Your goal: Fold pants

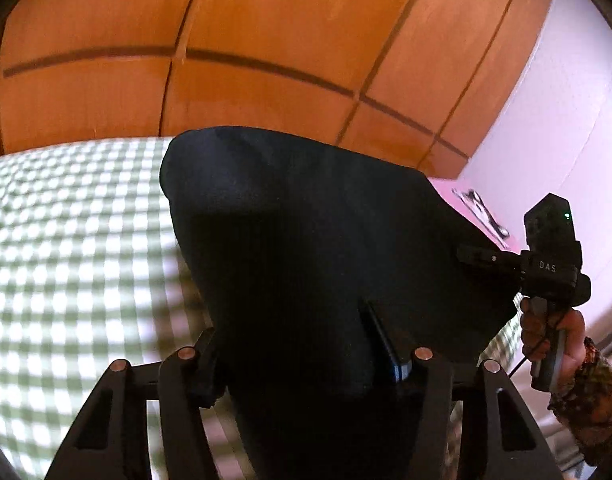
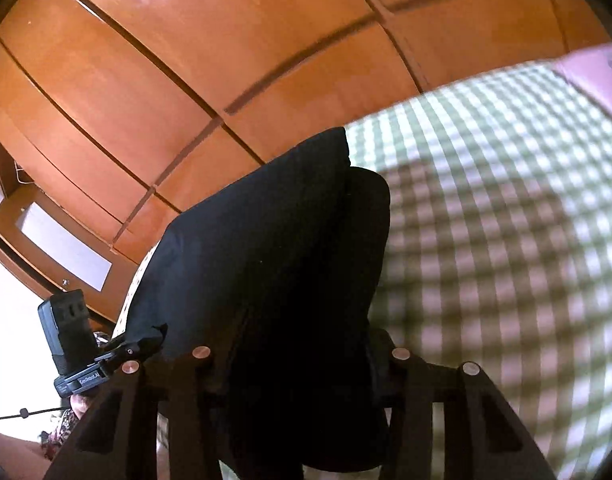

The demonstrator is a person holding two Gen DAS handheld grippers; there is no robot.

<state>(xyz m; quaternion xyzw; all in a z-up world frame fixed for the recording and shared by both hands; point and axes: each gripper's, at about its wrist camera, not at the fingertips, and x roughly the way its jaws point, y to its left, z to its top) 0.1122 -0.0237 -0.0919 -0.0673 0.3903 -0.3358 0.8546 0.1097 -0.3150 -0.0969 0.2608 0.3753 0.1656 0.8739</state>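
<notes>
Currently, both hand-held grippers are holding the black pants (image 1: 306,240) raised above the green-and-white checked bedspread (image 1: 66,260), toward its far edge by the wooden wardrobe (image 1: 266,40).

**Gripper state.** The left gripper (image 1: 302,344) is standing with its jaws part-way apart and dark cloth bunched between them; the fabric is masking the pads, so a firm clamp is probable rather than confirmed. The right gripper (image 2: 306,344) is showing the same condition: jaws part-way apart, a thick fold of cloth filling the gap. In the left wrist view, its fingers appear to be biting the garment's right-hand edge while a hand (image 1: 554,344) is gripping the handle.

**Risks.**
- The cloth may be slipping out if either grip is resting on only the outer layer of a bunched fold.
- The garment may be sagging unevenly if one gripper is travelling faster than the other, producing a skewed fold line.
- The hanging lower portion may be dragging across the bedspread and rumpling both.

**Garment condition.** The pants are draping in a broad, smooth, matte black sheet, apparently doubled, with a rounded upper fold and no visible seams or pockets.
</notes>
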